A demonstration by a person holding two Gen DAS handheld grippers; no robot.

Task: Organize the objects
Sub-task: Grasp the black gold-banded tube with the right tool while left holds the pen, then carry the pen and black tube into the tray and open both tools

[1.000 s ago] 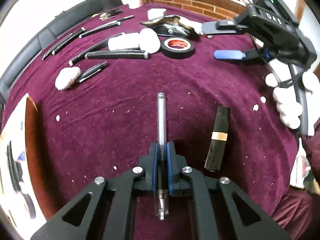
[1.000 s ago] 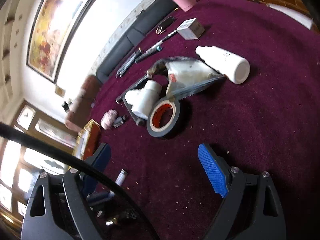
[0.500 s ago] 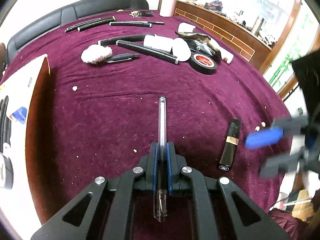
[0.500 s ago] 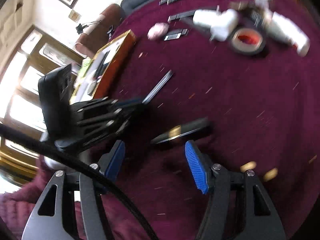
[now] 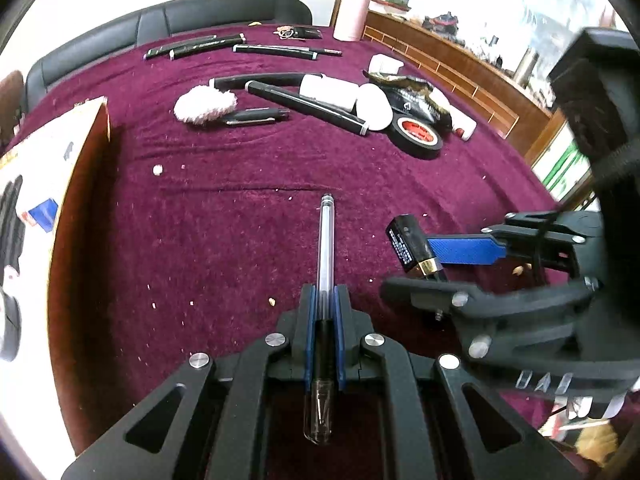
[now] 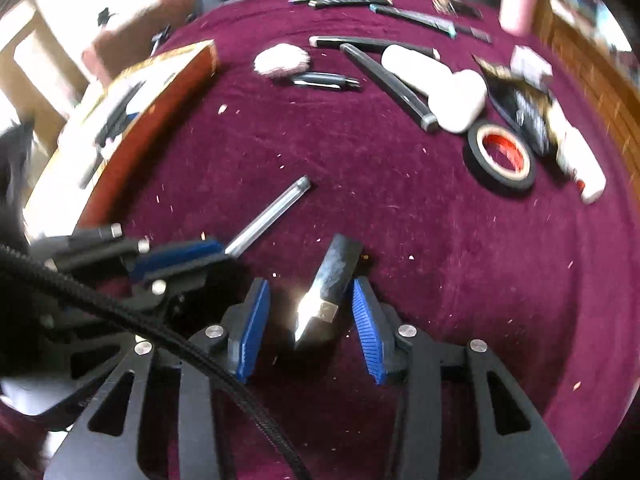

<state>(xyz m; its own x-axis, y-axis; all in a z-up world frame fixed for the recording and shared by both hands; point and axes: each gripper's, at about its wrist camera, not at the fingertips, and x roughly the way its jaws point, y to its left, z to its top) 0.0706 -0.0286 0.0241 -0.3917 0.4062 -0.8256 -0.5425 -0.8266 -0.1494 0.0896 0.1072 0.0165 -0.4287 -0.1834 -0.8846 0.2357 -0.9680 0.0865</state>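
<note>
My left gripper (image 5: 323,300) is shut on a clear plastic pen (image 5: 325,248), held just above the maroon cloth; the pen also shows in the right wrist view (image 6: 272,212). A black lipstick tube with a gold band (image 6: 334,276) lies on the cloth between the blue pads of my right gripper (image 6: 308,312), which is open around it, pads apart from its sides. In the left wrist view the tube (image 5: 410,246) sits to the right of the pen, with the right gripper (image 5: 452,268) straddling it.
At the back lie a black tape roll with a red core (image 6: 502,156), white bottles (image 6: 436,84), a black pouch (image 6: 524,116), several black pens (image 6: 328,80) and a pink puff (image 6: 282,60). An open box (image 6: 132,112) stands at the left. A pink flask (image 5: 352,14) stands far back.
My right gripper has swung down and in beside the left one and now straddles the lipstick tube. My left gripper still holds the pen and has turned slightly.
</note>
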